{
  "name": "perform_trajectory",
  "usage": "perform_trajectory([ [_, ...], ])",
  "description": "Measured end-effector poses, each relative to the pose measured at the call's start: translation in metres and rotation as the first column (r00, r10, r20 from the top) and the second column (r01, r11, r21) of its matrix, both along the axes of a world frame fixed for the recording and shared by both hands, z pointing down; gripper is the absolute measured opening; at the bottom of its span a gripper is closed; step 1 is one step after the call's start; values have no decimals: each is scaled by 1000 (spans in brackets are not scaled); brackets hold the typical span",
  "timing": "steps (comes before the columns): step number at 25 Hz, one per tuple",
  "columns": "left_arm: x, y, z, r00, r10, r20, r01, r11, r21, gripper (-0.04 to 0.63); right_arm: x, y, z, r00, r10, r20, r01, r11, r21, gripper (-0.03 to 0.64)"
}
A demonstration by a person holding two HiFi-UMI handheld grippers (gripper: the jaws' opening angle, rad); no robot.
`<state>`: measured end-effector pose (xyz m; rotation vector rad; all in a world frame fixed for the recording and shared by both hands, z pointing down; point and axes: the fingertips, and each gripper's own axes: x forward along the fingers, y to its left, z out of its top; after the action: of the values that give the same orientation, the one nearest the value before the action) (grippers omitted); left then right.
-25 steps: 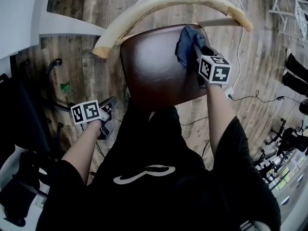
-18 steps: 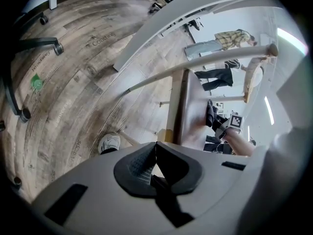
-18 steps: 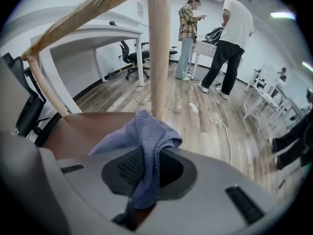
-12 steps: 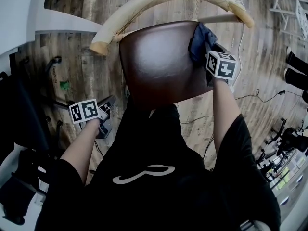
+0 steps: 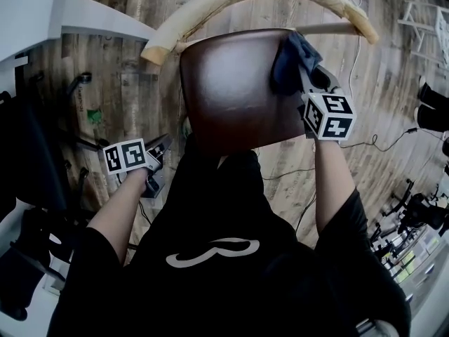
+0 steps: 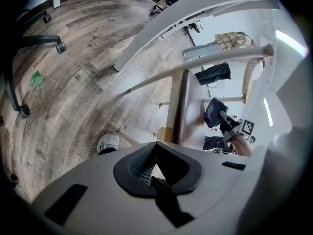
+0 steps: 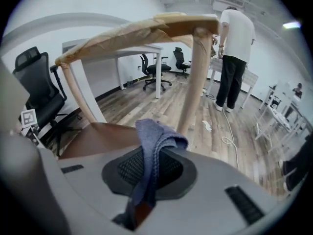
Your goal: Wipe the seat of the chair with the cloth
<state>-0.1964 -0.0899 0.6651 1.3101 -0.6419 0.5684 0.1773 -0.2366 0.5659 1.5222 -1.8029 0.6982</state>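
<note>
— What has changed in the last second?

— My right gripper [image 5: 309, 79] has carried the cloth [image 5: 289, 58] outward. A second ago the cloth lay further in on the seat [image 5: 231, 90], around 1 o'clock. Now it sits at the seat's 2 o'clock edge, just beside the backrest post [image 5: 326, 28]. In the last half second my hand has also drawn back a little toward 6 o'clock, though the cloth has hardly followed.

— Do you still have hold of it?

— Yes. The right jaws are clenched on the blue cloth. A fold stands up between them and the rest trails down over the pads.

— And the other one?

— My left gripper [image 5: 156, 159] hangs off the chair at 8 o'clock, over the floor [image 5: 133, 83] and well apart from the seat, about where it was. Its jaws are pressed together with nothing between them.

— What does that mean for the wiping?

— I judge this stroke has run out at the rim. The wide brown stretch from the centre to 9 o'clock lies away from the cloth, so the next pass should turn back across the middle. I need to keep the cloth flat and not knock the post.
</note>
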Motion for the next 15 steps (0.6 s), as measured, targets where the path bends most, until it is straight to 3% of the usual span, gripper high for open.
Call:
perform_trajectory([
  [3, -3, 1, -3, 1000, -10, -1, 10, 1000, 6, 14, -40, 7, -26, 992, -123, 40, 121, 992, 33, 49],
  [6, -5, 2, -4, 1000, -24, 1, 24, 1000, 12, 14, -86, 17, -46, 962, -260, 86, 256, 965, 57, 49],
  [15, -16, 21, 1, 999, -51, 9, 51, 999, 1, 14, -229, 54, -51, 823, -445, 354, 454, 889, 62, 49],
])
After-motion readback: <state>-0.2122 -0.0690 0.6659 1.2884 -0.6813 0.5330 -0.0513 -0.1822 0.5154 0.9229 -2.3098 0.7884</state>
